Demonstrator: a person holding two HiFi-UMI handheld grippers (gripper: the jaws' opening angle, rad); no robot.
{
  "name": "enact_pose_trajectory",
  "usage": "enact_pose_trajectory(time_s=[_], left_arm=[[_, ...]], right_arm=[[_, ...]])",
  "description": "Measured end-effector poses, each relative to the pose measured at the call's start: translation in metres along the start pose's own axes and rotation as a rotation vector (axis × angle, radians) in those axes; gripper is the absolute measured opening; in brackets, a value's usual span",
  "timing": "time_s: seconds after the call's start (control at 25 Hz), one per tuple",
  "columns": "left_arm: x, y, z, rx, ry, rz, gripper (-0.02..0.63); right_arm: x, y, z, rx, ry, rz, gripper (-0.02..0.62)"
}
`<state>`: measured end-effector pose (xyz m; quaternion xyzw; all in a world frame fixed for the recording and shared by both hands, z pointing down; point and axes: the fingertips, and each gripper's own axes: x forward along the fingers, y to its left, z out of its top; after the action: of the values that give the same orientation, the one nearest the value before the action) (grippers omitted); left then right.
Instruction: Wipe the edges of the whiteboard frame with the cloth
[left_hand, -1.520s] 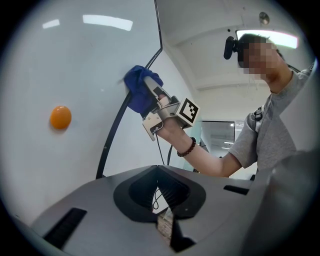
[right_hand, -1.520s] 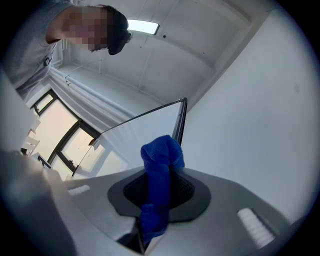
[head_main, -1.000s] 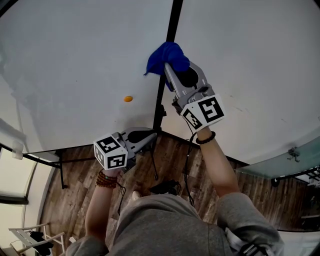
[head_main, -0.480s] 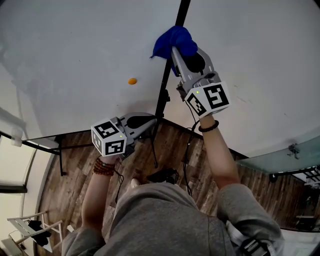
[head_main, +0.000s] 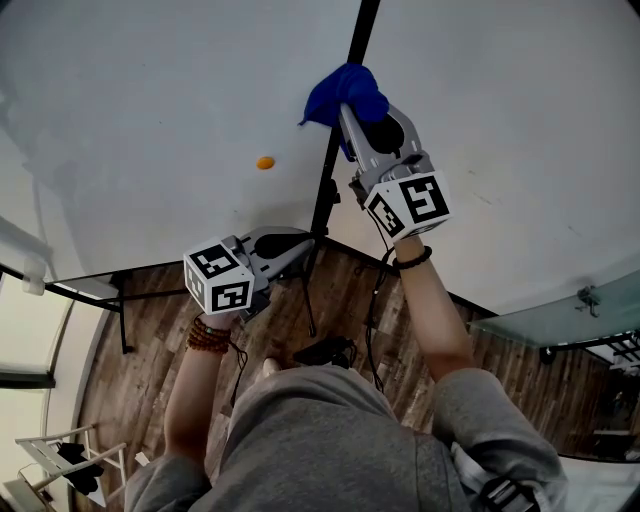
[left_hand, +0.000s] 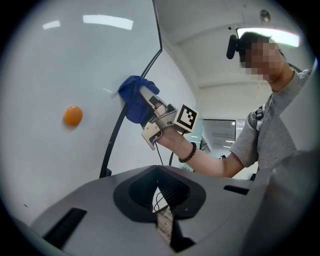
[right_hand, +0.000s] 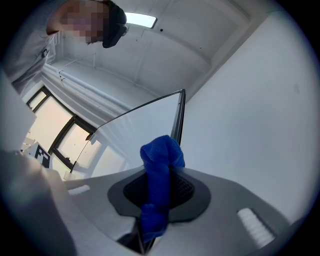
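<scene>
At upper centre of the head view, the right arm stretches up; the right gripper (head_main: 349, 110) has its jaws clamped on the blue cloth (head_main: 335, 90), pressed against the black frame (head_main: 328, 175); lower left, the left gripper (head_main: 292, 262) sits low on a bent arm, jaws closed, empty; the frame's top is cut off; the cloth hides the contact.
</scene>
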<state>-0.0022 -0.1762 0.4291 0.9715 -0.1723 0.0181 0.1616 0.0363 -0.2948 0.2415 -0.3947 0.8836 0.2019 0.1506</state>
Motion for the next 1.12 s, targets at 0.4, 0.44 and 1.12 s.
enact_pose_trajectory(time_s=[0.4,0.44,1.12], left_arm=[[-0.005,0.002,-0.010,-0.016,-0.002,0.007,0.009],[-0.006,0.002,-0.010,-0.018,-0.004,0.008,0.009],[-0.013,0.000,-0.018,-0.017,0.006,0.015,0.009]], right_arm=[[-0.008,0.008,-0.018,0.009,0.036,-0.008,0.081],[-0.008,0.008,-0.020,0.010,0.039,-0.009,0.081],[-0.021,0.015,-0.047,0.007,0.115,-0.026,0.081]])
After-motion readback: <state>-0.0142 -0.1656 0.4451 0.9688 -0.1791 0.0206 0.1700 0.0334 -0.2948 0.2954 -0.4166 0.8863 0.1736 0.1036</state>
